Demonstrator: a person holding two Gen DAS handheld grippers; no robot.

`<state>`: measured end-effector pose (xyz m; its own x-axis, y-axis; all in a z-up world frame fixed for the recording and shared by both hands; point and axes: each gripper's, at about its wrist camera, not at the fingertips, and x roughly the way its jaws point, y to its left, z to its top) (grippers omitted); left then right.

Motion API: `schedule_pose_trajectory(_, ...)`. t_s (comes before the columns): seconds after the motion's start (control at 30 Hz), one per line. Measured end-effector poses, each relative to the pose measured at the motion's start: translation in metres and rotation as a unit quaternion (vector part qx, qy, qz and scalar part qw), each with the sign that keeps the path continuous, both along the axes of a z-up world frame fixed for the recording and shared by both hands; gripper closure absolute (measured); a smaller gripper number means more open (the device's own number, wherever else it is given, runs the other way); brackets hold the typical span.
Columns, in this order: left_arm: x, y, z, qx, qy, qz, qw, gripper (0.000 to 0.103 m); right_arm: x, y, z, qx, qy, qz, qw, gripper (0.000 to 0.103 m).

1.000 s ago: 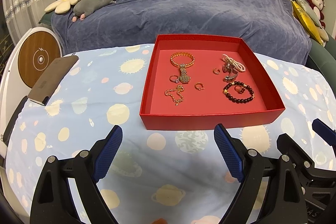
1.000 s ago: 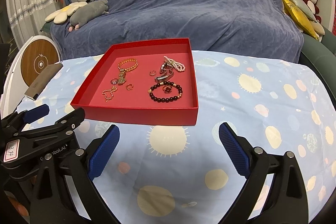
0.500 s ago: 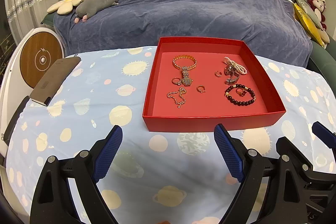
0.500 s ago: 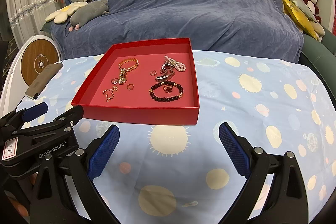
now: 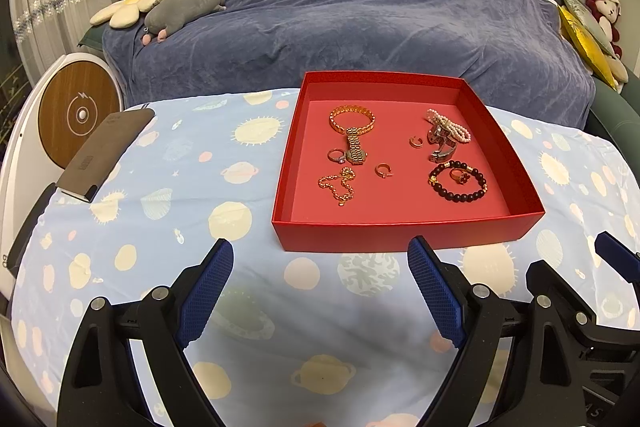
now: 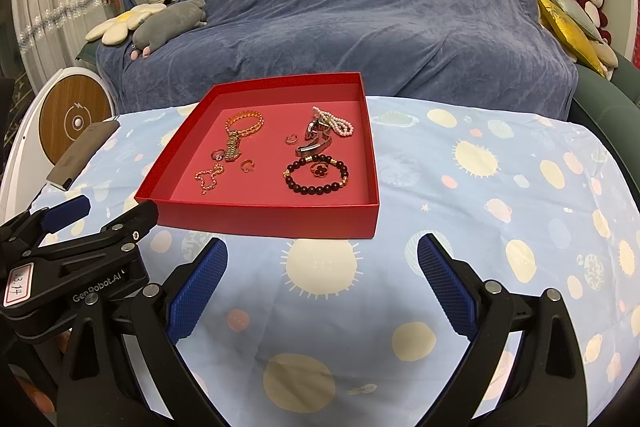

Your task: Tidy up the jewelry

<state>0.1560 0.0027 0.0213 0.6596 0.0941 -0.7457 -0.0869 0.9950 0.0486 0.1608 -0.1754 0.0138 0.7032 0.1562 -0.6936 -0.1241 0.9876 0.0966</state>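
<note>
A red tray (image 5: 404,237) (image 6: 260,217) sits on the patterned tablecloth and holds the jewelry: a gold bangle (image 5: 352,119), a gold watch (image 5: 355,147), a gold chain (image 5: 338,183), a dark bead bracelet (image 5: 458,181) (image 6: 316,175), a pearl bracelet (image 5: 448,125) and small rings. My left gripper (image 5: 320,287) is open and empty, just short of the tray's near wall. My right gripper (image 6: 322,275) is open and empty, at the tray's near right corner. The left gripper also shows in the right wrist view (image 6: 80,223).
A grey phone-like slab (image 5: 106,153) lies at the table's left edge beside a round white and wood device (image 5: 80,115). A blue-covered sofa (image 5: 360,7) with plush toys stands behind the table. The right gripper's arm (image 5: 580,307) shows low right in the left wrist view.
Both grippers have drawn back slightly and the left view has tilted a little; the tray sits a bit farther off. Both stay open and the jewelry has not moved.
</note>
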Motion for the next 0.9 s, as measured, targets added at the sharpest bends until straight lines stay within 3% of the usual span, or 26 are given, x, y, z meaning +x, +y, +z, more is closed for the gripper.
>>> schedule_pose_trajectory(0.9,-0.0012,0.0001,0.0064,0.002,-0.007,0.005,1.0,0.017,-0.0006,-0.001,0.0002,0.0,-0.005,-0.003,1.0,0.008)
